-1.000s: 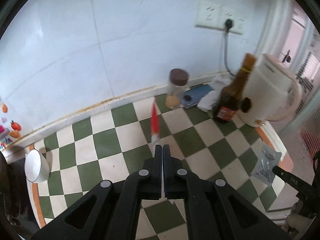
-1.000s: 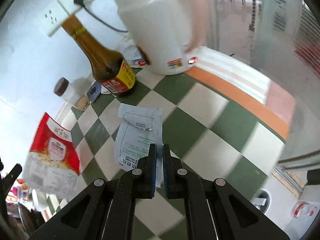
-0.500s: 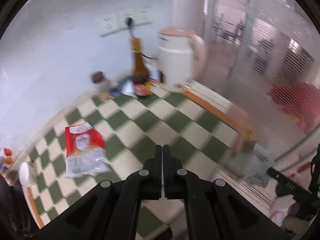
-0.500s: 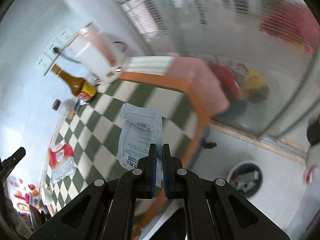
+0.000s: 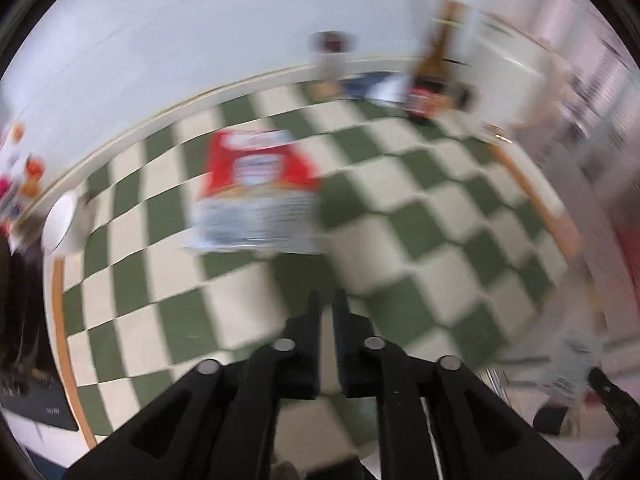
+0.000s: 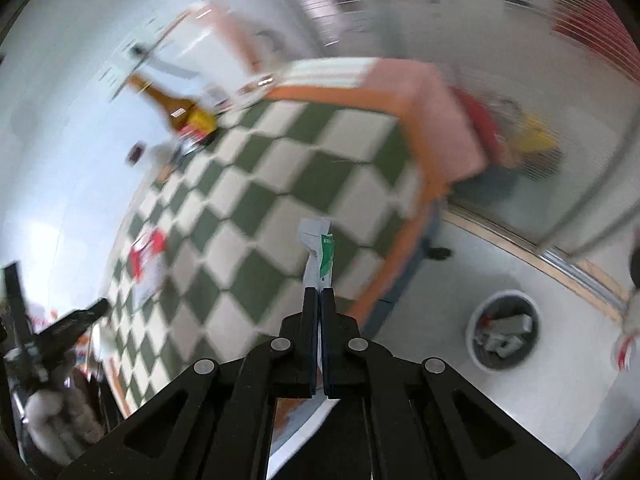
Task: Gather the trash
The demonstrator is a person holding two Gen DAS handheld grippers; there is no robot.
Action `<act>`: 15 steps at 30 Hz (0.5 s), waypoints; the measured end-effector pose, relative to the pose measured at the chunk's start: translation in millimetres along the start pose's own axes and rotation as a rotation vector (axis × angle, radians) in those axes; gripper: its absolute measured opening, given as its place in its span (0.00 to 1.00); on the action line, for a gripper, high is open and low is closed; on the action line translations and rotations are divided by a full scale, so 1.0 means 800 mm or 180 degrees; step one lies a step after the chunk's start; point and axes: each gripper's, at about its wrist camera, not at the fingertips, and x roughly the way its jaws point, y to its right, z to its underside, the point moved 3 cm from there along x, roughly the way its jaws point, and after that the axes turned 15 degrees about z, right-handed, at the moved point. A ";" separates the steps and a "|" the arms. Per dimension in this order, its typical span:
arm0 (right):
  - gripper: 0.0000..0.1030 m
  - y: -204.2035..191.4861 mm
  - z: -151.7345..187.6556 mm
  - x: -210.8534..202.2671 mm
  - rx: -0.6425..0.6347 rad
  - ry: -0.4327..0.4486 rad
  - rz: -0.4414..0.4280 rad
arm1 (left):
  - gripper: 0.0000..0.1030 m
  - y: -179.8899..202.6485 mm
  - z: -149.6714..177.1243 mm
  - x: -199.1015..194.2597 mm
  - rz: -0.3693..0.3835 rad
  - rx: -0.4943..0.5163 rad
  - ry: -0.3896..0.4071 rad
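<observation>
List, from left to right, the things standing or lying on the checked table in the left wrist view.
White bowl → red and white packet → dark-lidded jar → brown bottle.

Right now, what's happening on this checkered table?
A person with two handheld grippers is clearing trash. The right gripper is shut on a white-and-green packet, held past the table edge, with a bin on the floor below. The left gripper, jaws just opening with nothing between them, points at a red-and-white bag lying on the table.
</observation>
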 end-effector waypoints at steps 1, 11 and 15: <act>0.01 -0.022 -0.007 0.002 -0.0076 0.0015 -0.0042 | 0.43 -0.030 -0.006 0.000 -0.0054 -0.0137 0.0037; 0.01 -0.227 -0.064 0.106 -0.0598 -0.0304 -0.0125 | 0.98 -0.218 -0.009 0.074 0.0781 -0.1953 -0.0112; 0.01 -0.252 -0.070 0.161 -0.0573 -0.0538 -0.0003 | 0.98 -0.218 -0.021 0.104 0.1027 -0.2149 -0.0161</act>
